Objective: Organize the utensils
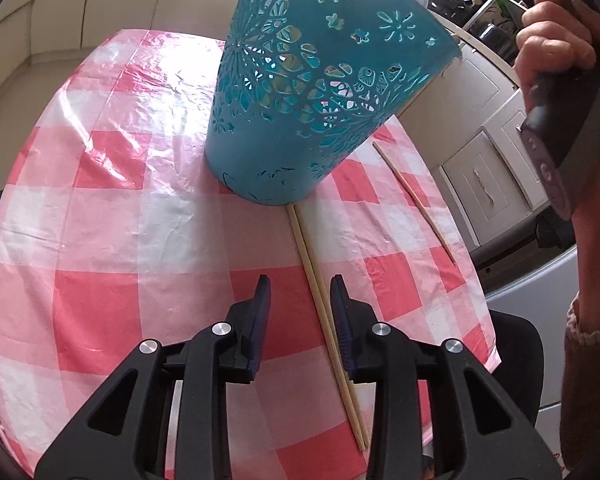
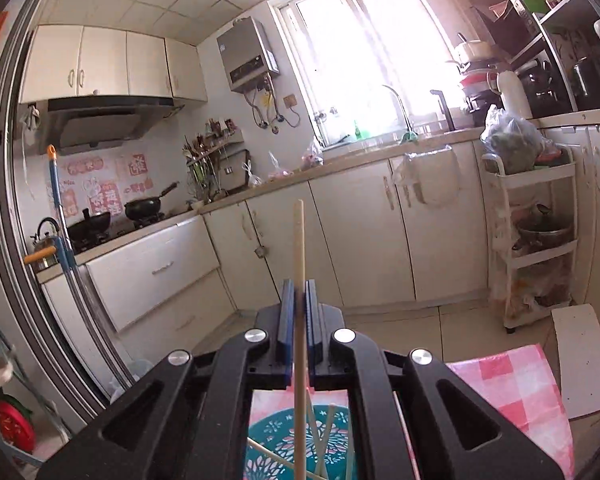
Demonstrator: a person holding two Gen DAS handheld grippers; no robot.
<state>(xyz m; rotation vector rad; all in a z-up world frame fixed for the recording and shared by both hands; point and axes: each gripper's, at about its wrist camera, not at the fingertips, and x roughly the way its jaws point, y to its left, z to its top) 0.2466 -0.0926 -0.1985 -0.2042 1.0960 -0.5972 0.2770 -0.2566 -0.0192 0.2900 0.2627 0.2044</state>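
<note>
Left gripper: your fingers are spread, low over the checked tablecloth, with nothing between them.
Chopstick pair: lies on the cloth, passing just inside your right-hand finger.
Right gripper: your fingers are pressed together, pinching one chopstick upright above the holder.
Teal holder: stands on the cloth; chopsticks lean inside it.
Single chopstick: lies right of the holder.

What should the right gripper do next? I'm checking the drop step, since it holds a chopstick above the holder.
Probably lower a little, then open. The right gripper is shut on a chopstick standing upright, its lower end over the teal holder, which already has chopsticks inside. The left gripper is open around a pair of chopsticks on the table.
</note>
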